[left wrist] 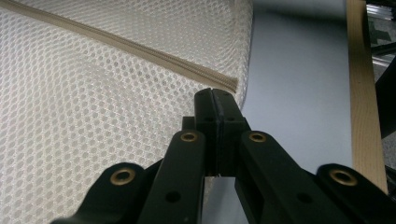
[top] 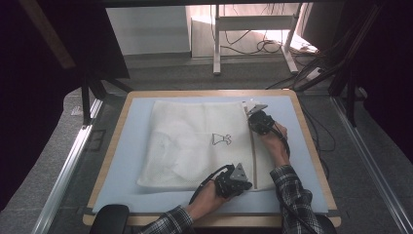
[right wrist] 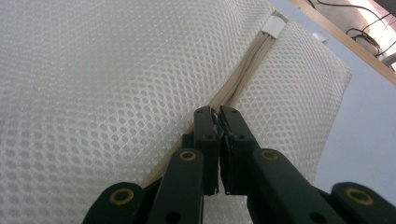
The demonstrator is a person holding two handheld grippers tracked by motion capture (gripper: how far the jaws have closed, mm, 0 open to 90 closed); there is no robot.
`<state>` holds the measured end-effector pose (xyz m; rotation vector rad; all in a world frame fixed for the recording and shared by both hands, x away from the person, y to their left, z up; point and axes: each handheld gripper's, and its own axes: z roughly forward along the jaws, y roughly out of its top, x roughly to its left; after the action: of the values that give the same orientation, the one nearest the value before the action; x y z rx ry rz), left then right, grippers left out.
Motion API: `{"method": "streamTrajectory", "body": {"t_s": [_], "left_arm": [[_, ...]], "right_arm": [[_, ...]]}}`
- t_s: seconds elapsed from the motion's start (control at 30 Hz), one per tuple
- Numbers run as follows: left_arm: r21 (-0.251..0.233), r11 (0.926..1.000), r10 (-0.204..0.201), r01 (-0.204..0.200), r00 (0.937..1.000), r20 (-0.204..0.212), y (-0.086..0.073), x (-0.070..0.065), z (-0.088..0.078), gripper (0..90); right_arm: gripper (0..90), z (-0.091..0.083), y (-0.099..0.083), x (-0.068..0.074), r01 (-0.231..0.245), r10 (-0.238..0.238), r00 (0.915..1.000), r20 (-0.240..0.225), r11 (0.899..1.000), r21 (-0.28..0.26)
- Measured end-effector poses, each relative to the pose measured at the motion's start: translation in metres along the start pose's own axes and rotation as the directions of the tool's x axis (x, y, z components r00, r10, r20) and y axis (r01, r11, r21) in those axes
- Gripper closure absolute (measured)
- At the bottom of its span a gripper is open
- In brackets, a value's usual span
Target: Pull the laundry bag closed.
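We keep left gripper (left wrist: 215, 100) clamped on white mesh laundry bag (top: 195, 141) corner; right gripper (right wrist: 215, 116), pinching slider, tracks beige zipper (right wrist: 243, 77) straight, bag taut.

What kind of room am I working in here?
Likely a lab or recording workstation: a wooden table with a blue mat, metal frame rails, and loose cables on the floor.

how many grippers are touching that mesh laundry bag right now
2. The left gripper sits at the near end of the zipper on the mesh laundry bag, by its near edge; the right gripper is on the zipper near the bag's far end.
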<state>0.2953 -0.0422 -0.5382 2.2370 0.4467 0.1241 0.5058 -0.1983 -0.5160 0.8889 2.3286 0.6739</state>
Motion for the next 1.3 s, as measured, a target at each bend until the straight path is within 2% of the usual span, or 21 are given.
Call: {"method": "streamTrajectory", "body": {"t_s": [0.1, 0.17, 0.53, 0.93, 1.3], "left_arm": [[-0.008, 0.9999, -0.010, 0.010, 1.0000, 0.000, 0.000, -0.001, 0.001, 89.8], [0.000, 1.0000, 0.000, 0.000, 1.0000, 0.000, 0.000, 0.000, 0.000, 89.8], [-0.001, 1.0000, -0.003, 0.003, 1.0000, 0.001, 0.000, 0.000, 0.000, 89.8], [-0.005, 0.9999, -0.011, 0.011, 0.9999, 0.006, 0.000, 0.001, 0.000, 89.8], [0.001, 1.0000, -0.006, 0.006, 1.0000, 0.005, 0.000, 0.001, 0.000, 89.8]], "right_arm": [[85.5, 0.004, 0.002, -0.003, -0.009, 0.009, 1.0000, 0.000, 1.000, -0.004], [85.5, 0.006, 0.003, -0.004, -0.013, 0.013, 0.9999, 0.003, 1.000, -0.006], [85.5, 0.016, 0.010, -0.012, -0.035, 0.035, 0.9994, 0.002, 0.999, -0.015], [85.4, 0.027, 0.017, -0.023, -0.042, 0.042, 0.9991, 0.000, 0.999, -0.026], [85.3, 0.034, 0.022, -0.029, -0.076, 0.076, 0.9971, -0.008, 0.997, -0.034]]}}
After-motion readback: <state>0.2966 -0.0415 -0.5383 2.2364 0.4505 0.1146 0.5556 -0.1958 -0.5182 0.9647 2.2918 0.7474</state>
